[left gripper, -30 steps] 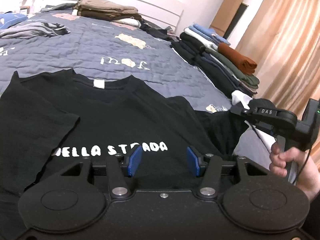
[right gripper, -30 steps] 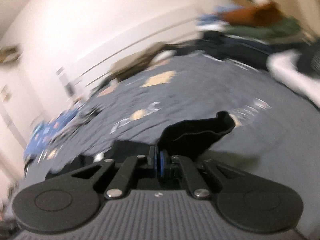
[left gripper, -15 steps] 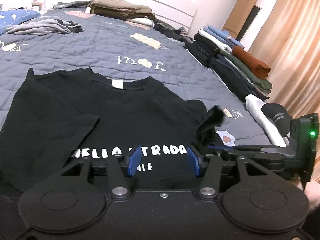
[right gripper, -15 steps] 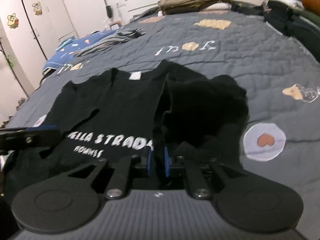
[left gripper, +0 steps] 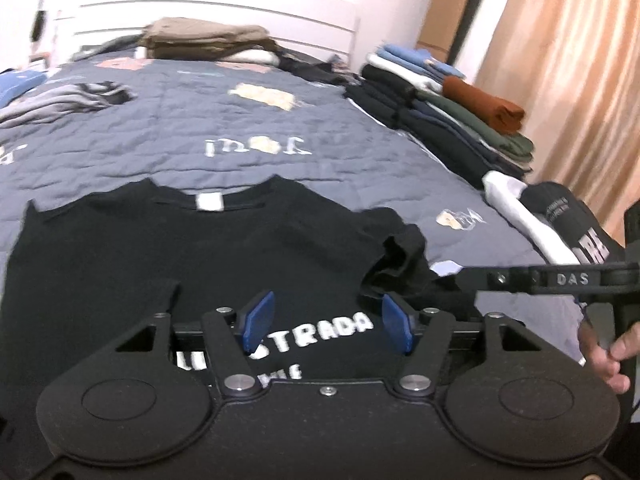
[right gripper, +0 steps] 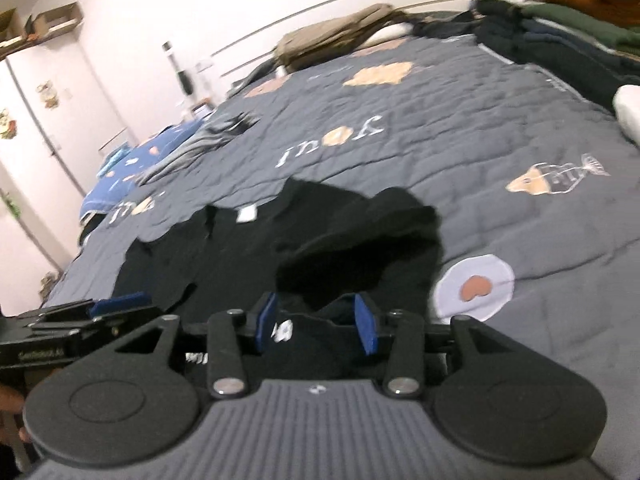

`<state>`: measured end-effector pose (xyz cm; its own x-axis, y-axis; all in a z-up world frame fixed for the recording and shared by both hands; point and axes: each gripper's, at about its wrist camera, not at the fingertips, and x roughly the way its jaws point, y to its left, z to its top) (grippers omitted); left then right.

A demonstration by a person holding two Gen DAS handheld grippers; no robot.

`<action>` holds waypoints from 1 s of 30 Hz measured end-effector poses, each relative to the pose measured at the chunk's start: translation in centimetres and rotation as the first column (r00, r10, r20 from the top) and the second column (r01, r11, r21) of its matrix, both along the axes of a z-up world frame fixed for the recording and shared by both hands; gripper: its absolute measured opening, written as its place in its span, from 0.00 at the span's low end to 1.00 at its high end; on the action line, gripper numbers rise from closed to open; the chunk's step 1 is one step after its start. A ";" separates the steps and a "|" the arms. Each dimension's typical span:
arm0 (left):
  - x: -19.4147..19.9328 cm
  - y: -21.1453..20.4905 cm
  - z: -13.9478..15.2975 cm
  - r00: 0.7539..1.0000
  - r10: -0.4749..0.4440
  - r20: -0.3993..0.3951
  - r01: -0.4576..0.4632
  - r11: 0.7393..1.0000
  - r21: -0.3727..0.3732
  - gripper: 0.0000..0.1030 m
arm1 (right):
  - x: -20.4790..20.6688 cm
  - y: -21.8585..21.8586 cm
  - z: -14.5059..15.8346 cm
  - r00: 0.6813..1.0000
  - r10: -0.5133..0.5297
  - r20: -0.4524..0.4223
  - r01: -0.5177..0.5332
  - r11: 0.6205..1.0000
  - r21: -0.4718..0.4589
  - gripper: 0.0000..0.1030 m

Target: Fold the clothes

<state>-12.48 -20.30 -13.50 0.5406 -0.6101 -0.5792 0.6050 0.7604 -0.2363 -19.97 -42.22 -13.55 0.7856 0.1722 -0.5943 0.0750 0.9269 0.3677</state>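
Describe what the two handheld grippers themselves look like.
Both are matte black, with two round discs at the base and silver screws on the linkage bars. Each left gripper and right gripper carries flat blue pads on its fingers. The right one's body is ribbed grey, and seen side-on it bears white "DAS" lettering.

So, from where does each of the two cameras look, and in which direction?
Left wrist: sits behind the open left gripper, facing the headboard across the black printed T-shirt; the right gripper's arm and a hand show at right.
Right wrist: sits behind the open right gripper, facing up the bed, tilted; the left gripper shows at left.
Shared: the T-shirt, grey quilted bedspread, folded clothes stack.
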 end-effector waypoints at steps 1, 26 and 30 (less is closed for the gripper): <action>0.1 -0.5 0.0 1.000 -0.017 0.008 0.017 1.000 0.007 0.58 | 0.1 -0.2 -0.1 1.000 -0.020 0.003 0.020 1.000 -0.013 0.41; 7.4 -10.3 -4.2 0.967 -0.220 -0.126 0.227 0.973 0.048 0.16 | 2.3 1.6 -2.6 0.995 0.043 -0.092 -0.057 0.987 -0.153 0.43; 8.4 -9.1 -3.4 0.979 -0.174 -0.105 0.174 0.985 -0.004 0.10 | 2.5 2.2 -3.3 0.992 0.066 -0.112 -0.084 0.982 -0.170 0.17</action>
